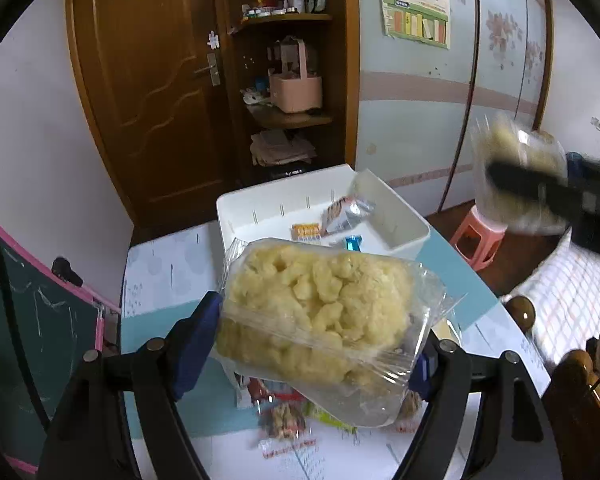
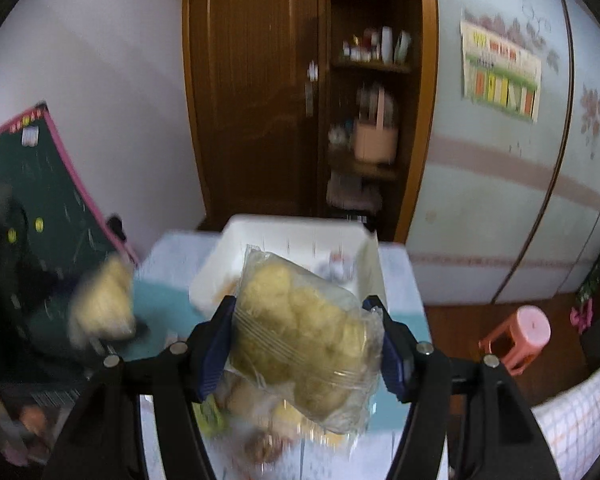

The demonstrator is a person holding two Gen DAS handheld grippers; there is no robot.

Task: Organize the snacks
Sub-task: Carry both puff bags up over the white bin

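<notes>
Much of the right wrist view is smeared by motion blur. The small packets lying under the right gripper (image 2: 306,344) cannot be identified, and the contents of the white bin (image 2: 276,236) beyond its jaws are largely blocked by the packet held between them. In the left wrist view, the loose snacks (image 1: 284,420) on the table (image 1: 168,264) below the jaws are mostly covered by the held packet and blurred; only red and green wrappers can be made out. The right gripper is seen there at the far right edge, cut off by the frame and streaked, with its pale packet (image 1: 516,168) reduced to a blur.

The left gripper (image 1: 320,344) is angled downward over the table, and its jaws are partly closed on a clear packet of yellow puffed snack (image 1: 320,312), which is pinched at both sides between the blue pads (image 1: 196,344) and lifted clear of the table. The right gripper is likewise tilted downward, its jaws partly closed on a second clear packet of yellow puffs (image 2: 304,336), gripped at its sides and held above the table. The white bin is seen ahead of both pairs of jaws, just past the fingertips, with three small packets (image 1: 332,220) on its floor.
</notes>
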